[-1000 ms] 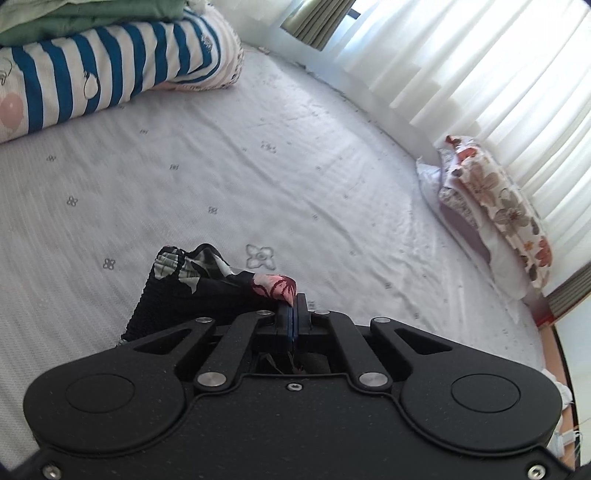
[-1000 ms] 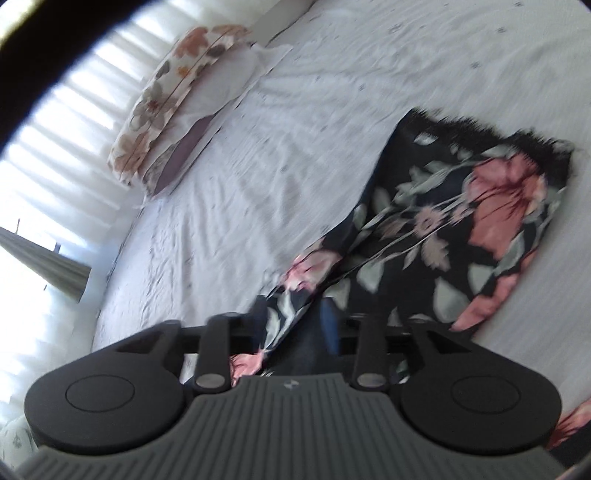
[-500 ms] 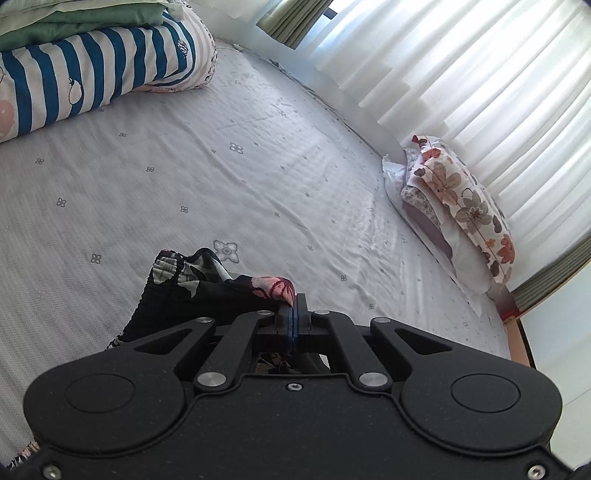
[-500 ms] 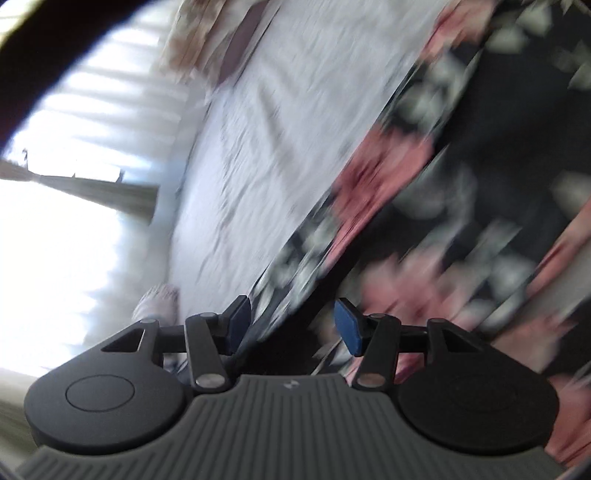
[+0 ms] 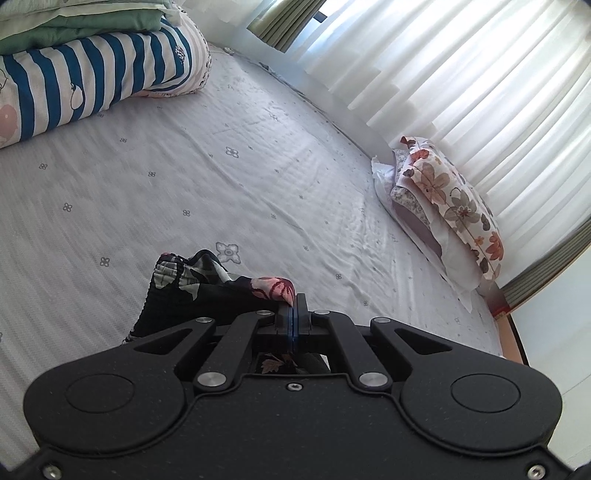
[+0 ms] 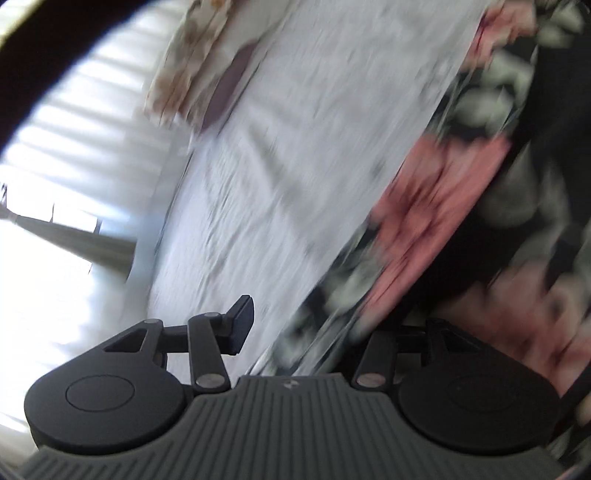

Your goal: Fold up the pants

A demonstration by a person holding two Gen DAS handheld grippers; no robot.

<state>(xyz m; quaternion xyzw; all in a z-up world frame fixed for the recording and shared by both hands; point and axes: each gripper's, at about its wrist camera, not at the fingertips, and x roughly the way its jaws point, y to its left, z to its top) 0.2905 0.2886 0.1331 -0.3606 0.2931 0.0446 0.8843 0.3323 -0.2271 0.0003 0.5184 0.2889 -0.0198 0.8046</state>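
- While clamped together on a fold of the pants (image 5: 207,291), left gripper (image 5: 294,314) holding the black floral cloth bunched just above the bed (image 5: 258,177), jaws fully closed with fabric pinched between the blue pads.
- Bunched part of the pants: elastic waistband edge at the left, a pink flower right at the pinch, more cloth hanging below the jaws.
- Right gripper (image 6: 325,328) with jaws apart and closing; left finger (image 6: 242,325) clear over the white bedsheet, right finger hidden in blur against the dark cloth; cannot tell whether the pads press on anything.
- Pants in the right wrist view: a long stretch of black cloth with pink and pale flowers, running diagonally from the jaws up to the top right, lying on the bed; heavily blurred.
- Striped bedding roll (image 5: 92,85), blue and white, at the far left of the bed, with folded green blankets (image 5: 81,26) stacked on top.
- Floral pillow (image 5: 454,206) at the far right edge of the bed, resting on a paler pillow, next to sheer white curtains (image 5: 461,81).
- Bedsheet pale grey-white with small flower motifs, slightly wrinkled near the pillows.
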